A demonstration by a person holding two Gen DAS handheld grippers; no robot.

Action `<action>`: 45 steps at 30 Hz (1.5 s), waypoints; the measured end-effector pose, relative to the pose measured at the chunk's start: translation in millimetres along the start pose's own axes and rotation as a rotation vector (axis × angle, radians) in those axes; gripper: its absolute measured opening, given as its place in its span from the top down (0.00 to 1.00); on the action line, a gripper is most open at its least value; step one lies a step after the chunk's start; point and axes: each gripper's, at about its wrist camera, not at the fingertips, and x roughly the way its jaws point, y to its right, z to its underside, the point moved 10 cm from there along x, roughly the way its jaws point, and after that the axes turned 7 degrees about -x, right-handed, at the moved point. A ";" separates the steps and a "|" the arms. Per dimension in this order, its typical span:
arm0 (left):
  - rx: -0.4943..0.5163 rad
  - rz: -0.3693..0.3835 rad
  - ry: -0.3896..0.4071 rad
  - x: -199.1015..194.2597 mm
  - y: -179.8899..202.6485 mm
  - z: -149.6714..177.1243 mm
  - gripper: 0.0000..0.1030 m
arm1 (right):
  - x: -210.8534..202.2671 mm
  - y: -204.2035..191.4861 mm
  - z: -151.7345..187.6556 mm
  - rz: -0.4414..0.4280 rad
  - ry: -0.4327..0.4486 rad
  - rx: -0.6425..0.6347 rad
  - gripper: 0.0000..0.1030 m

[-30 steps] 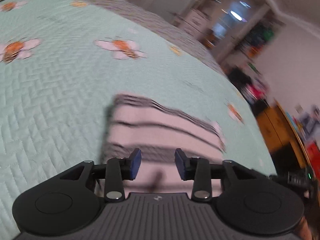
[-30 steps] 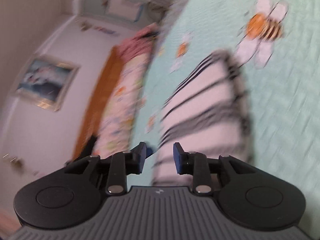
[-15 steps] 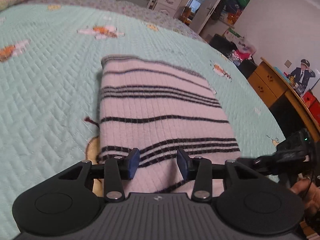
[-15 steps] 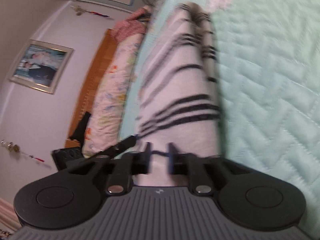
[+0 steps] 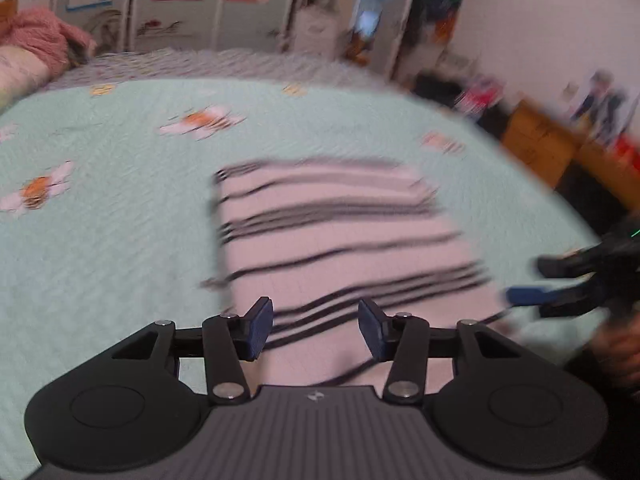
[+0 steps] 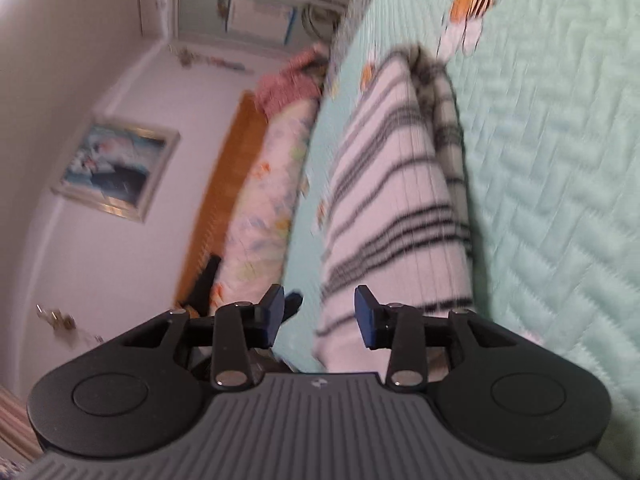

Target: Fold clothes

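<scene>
**Both grippers let go; striped knit lies folded on the quilt**

Half a second back, right gripper (image 6: 316,314) pinched nearly shut at the near right corner of the garment; now wide apart and holding nothing. Left gripper (image 5: 316,330) likewise wide, nothing between the pads, raised a little from where it hovered. Reads as a release, with the fold likely set, though whether another fold is wanted cannot be told.

Just beyond the left jaws, near edge of the striped sweater (image 5: 336,240), a compact rectangle flat on the green quilt (image 5: 100,240), running away toward the far side. In the right view, sweater (image 6: 400,200) ahead and slightly right of the gap, layered edges showing. Farther off, blurred pillows (image 6: 264,200) and cupboards (image 5: 180,4)
</scene>
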 end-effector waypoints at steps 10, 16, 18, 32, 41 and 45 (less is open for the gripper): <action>0.185 -0.087 -0.097 37.2 -12.7 45.1 0.56 | 16.3 31.2 32.4 0.033 -0.075 0.089 0.63; -0.057 0.041 -0.086 24.8 -24.4 23.4 0.58 | -13.3 5.4 0.0 -0.092 0.075 0.124 0.52; -0.160 0.091 -0.078 19.4 -29.5 14.2 0.58 | -23.0 -0.9 -12.6 -0.117 0.128 0.128 0.51; -0.474 -0.026 -0.010 -8.5 -60.9 16.8 0.49 | -16.4 23.7 3.4 0.249 0.084 -0.019 0.42; -0.410 -0.064 -0.092 5.6 -42.7 32.8 0.87 | -7.3 27.7 9.5 0.318 0.036 -0.067 0.77; -0.412 -0.044 -0.051 0.2 -48.3 19.0 0.94 | -7.9 26.7 9.8 0.306 0.041 -0.041 0.88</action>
